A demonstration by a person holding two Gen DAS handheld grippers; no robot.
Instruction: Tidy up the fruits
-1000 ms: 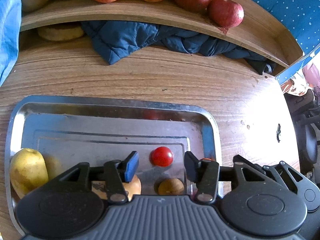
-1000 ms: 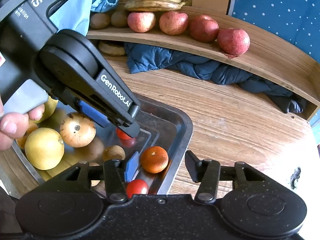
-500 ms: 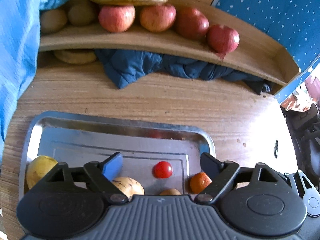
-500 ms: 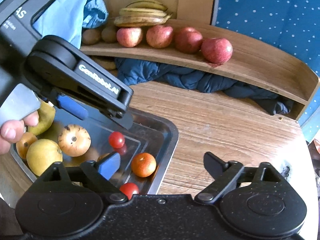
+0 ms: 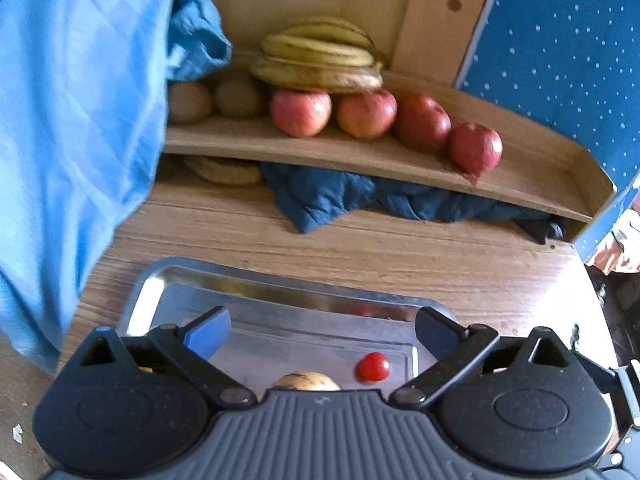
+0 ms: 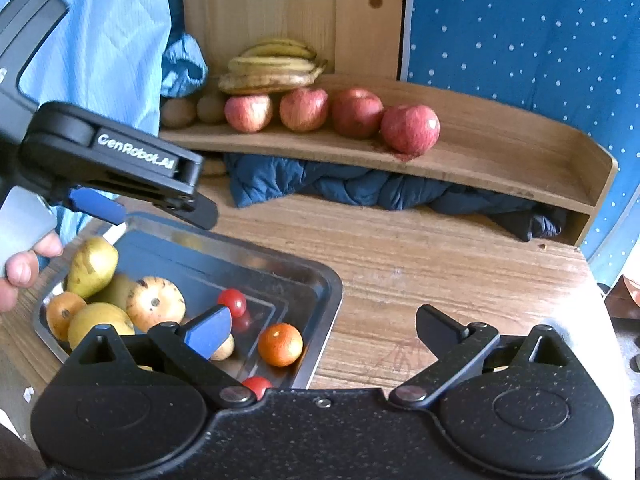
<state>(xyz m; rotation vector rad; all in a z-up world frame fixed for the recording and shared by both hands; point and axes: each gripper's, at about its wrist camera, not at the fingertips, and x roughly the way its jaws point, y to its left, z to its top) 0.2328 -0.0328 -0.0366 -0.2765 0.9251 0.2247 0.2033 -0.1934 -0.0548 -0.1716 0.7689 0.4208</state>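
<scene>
My left hand-held gripper (image 5: 322, 330) stands wide, its jaws having just been opening, with nothing gripped between them — it hangs above the metal tray (image 5: 256, 280). My right hand-held gripper (image 6: 322, 330) is just as wide, jaws likewise just opened and empty, poised over the tray's right edge and the bare worktop (image 6: 440, 264) beside it. From the right wrist view I see the left one from the side, held over the tray's far left corner, with the person's fingers (image 6: 24, 264) on its grey trigger.

In the tray lie the fruits: a pear (image 6: 92, 266) at the far left, a speckled yellow round fruit (image 6: 156, 308) next to it, two cherry tomatoes (image 6: 232, 302), a small orange (image 6: 280, 344) near the right rim, and more yellow fruit in the near left corner.

Beyond the tray, a dark blue cloth (image 5: 328, 200) is bunched under a wooden shelf (image 5: 360, 156). On the shelf sit four red apples (image 5: 366, 114) in a row, bananas (image 5: 316, 60) resting on top of the left ones, and brown round fruit to their left — kiwis, perhaps. A light blue fabric (image 5: 72, 120) fills the left side.
</scene>
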